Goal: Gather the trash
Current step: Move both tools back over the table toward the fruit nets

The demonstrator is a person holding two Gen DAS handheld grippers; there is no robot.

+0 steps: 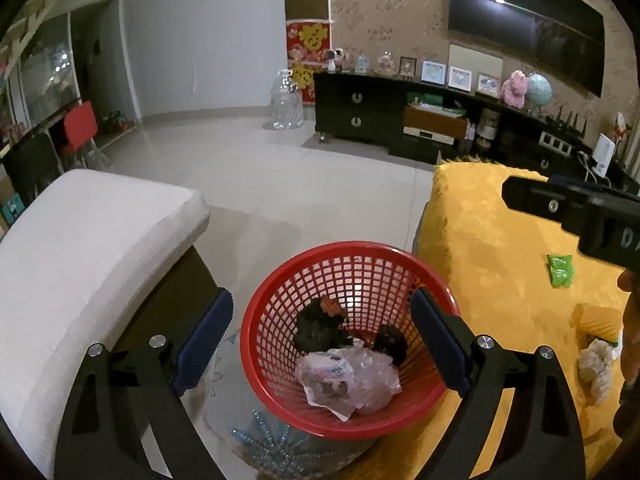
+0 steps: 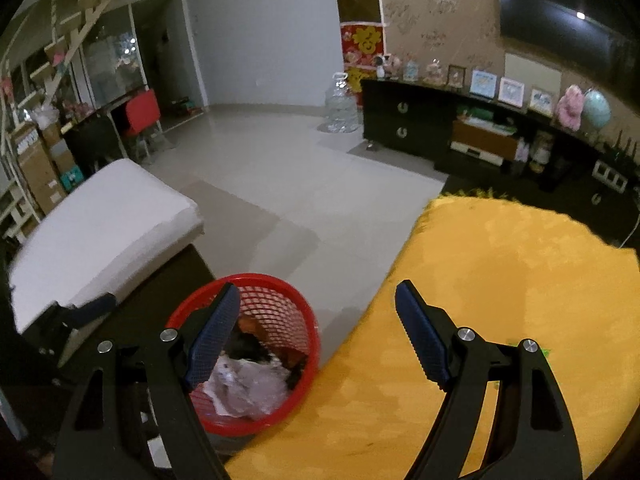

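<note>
Fig. Trash collection, part done. Red mesh basket [image 1: 344,340] stands on the floor just beside the near left edge of the yellow-covered worktop [image 1: 500,248]; it already holds a crumpled clear plastic wrapper [image 1: 348,380] and dark scraps [image 1: 316,328]. Left to do, judging by the left wrist view: green packet [image 1: 560,270] lies on the worktop toward its right edge, and pale crumpled bits [image 1: 596,364] w/ a yellowish piece sit nearer, at the right margin.

Left hand-held gripper [image 1: 320,340]: jaws spread wide, empty, poised above the basket mouth, w/ nothing between the pads. Right hand-held gripper [image 2: 316,336]: jaws also apart, holding nothing, over the worktop's left edge w/ the basket under its left finger. Green packet is well apart from the left gripper; in the right wrist view only a green sliver shows behind the right finger.
</note>
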